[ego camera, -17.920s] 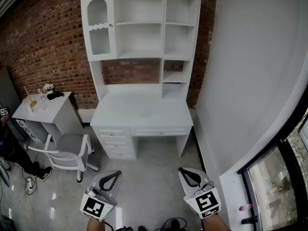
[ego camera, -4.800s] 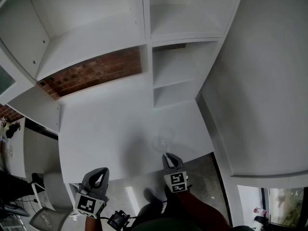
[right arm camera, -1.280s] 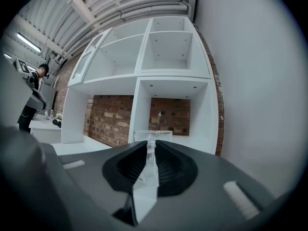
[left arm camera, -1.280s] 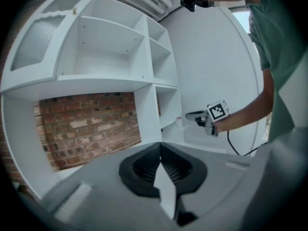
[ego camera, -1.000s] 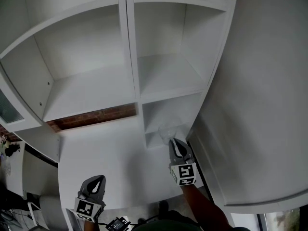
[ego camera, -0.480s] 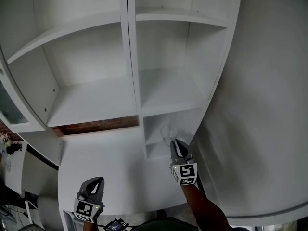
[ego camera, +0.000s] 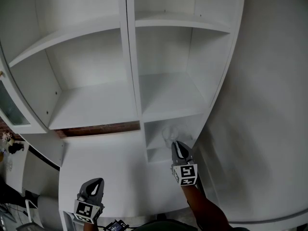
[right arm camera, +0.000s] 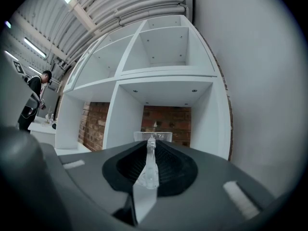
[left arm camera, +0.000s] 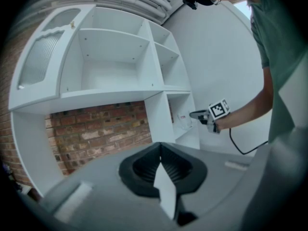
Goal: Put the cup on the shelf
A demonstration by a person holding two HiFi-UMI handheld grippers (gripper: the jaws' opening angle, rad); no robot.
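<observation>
A clear plastic cup (ego camera: 169,134) hangs at the mouth of the small lower-right cubby (ego camera: 155,150) of the white shelf unit (ego camera: 132,81). My right gripper (ego camera: 177,144) is shut on the cup's near wall. In the right gripper view the thin clear wall (right arm camera: 150,165) is pinched between the jaws, and the cup's rim (right arm camera: 153,136) shows ahead of the right gripper (right arm camera: 151,141). The left gripper view shows the cup (left arm camera: 184,121) inside the cubby opening. My left gripper (ego camera: 97,181) is low over the desk's front edge, shut and empty, as the left gripper (left arm camera: 161,146) shows in its own view.
The white desk top (ego camera: 110,167) lies below the shelves. A plain grey wall (ego camera: 269,105) runs close along the right. Brick wall (left arm camera: 96,134) shows behind the desk gap. A person (right arm camera: 33,100) stands far off at the left by another desk.
The right gripper has carried the cup a little further up and into the cubby mouth, and the head view has tilted up the shelves. The left gripper has stayed put.
</observation>
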